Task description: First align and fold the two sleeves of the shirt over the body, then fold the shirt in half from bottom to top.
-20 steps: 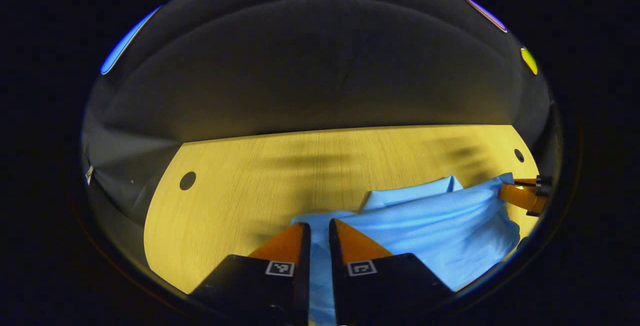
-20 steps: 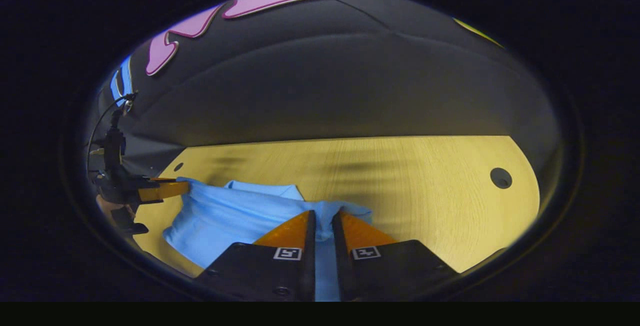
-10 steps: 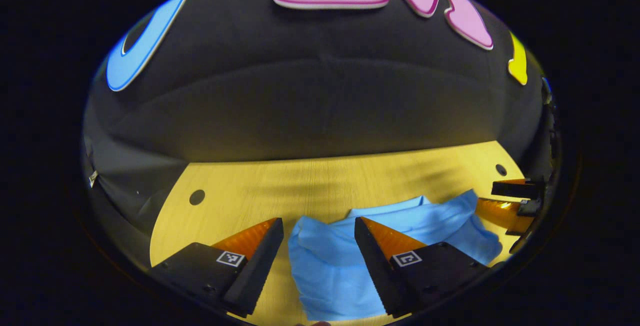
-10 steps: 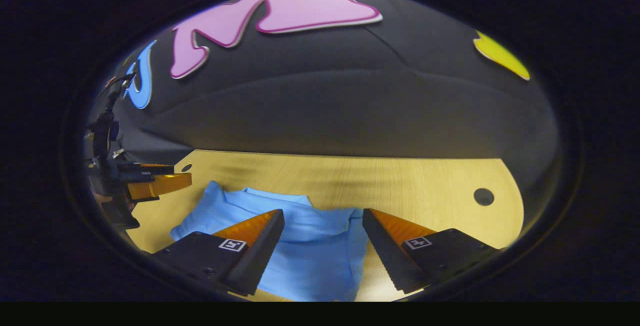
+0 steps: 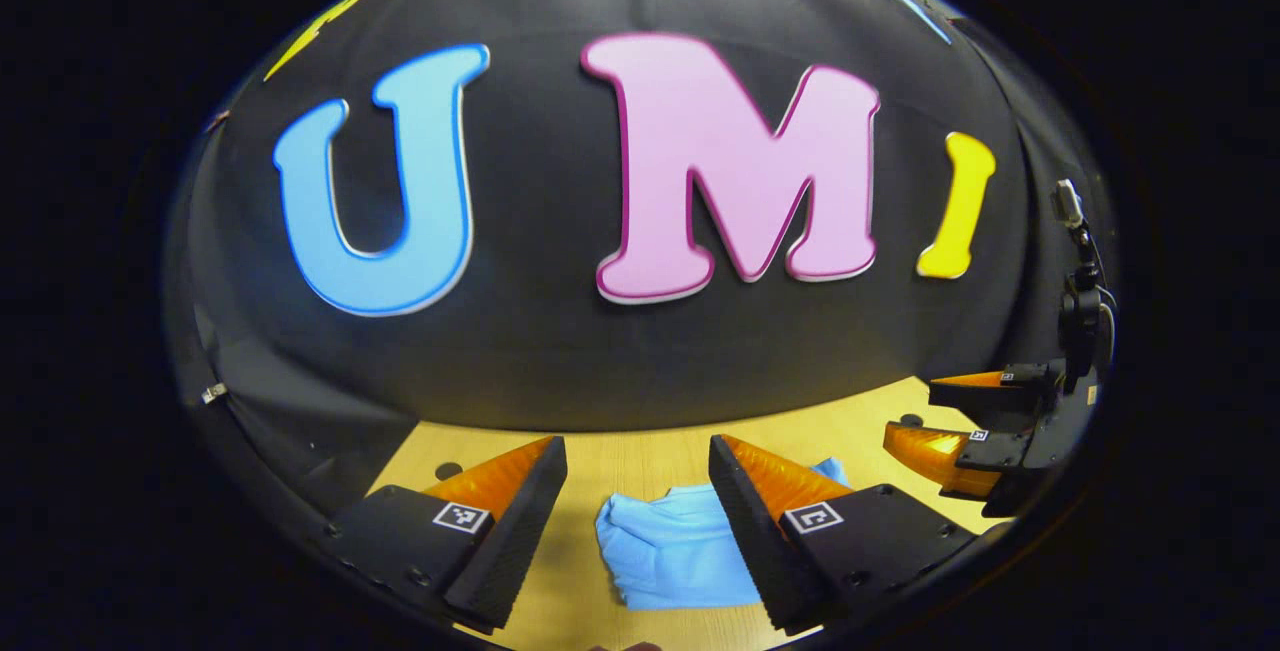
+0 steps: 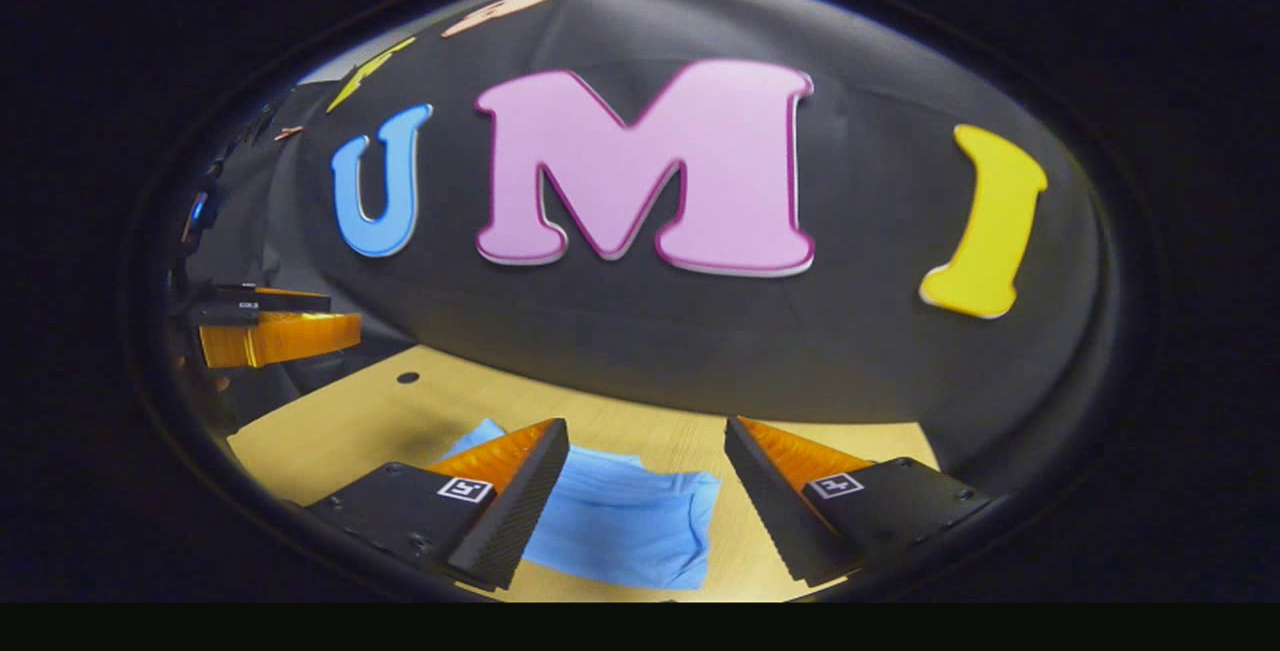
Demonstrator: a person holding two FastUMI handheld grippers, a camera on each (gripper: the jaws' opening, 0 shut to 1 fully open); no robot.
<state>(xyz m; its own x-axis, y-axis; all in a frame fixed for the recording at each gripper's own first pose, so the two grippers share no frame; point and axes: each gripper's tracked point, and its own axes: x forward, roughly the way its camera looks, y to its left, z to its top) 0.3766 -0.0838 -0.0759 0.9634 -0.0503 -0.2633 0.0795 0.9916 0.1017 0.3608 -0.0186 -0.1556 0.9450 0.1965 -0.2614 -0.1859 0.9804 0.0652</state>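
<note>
Left gripper view: both tools wide open, empty, above folded shirt on table.

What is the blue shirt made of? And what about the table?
The shirt looks like thin, soft, matte woven cloth, since it creases and rumples. The table looks like pale wood or wood-look laminate, smooth, showing fine straight grain lines.

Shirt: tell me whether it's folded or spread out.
Folded. The shirt lies as a small compact bundle on the table, doubled layers showing, no sleeves sticking out.
</note>
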